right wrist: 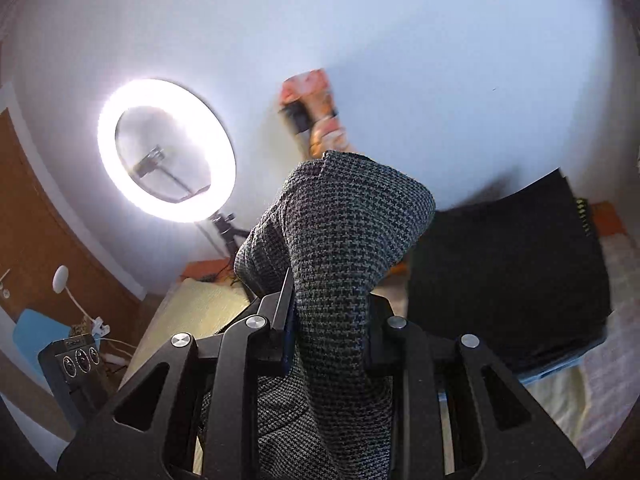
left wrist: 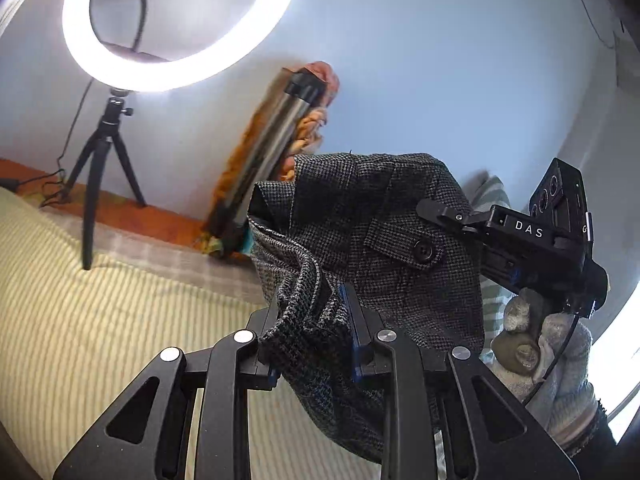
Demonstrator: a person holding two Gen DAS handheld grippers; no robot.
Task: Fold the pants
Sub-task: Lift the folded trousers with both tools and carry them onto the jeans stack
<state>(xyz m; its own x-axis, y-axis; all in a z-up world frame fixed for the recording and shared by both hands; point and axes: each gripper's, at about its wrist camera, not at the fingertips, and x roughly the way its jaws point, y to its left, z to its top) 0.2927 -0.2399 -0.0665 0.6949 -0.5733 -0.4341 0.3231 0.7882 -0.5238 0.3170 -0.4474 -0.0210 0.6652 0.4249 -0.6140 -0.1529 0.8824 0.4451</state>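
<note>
Both up high: left hand-held gripper (left wrist: 316,320) clamped on the grey houndstooth pants (left wrist: 360,232), centre frame, right hand-held gripper (right wrist: 326,312) pinching another edge. Best kept taut and level, then lowered evenly onto the striped bed (left wrist: 100,300).

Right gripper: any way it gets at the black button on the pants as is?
Probably not. The right gripper is shut on the pants, so it's occupied; the button sits on the flap near it, but reaching means releasing the fabric first.
</note>
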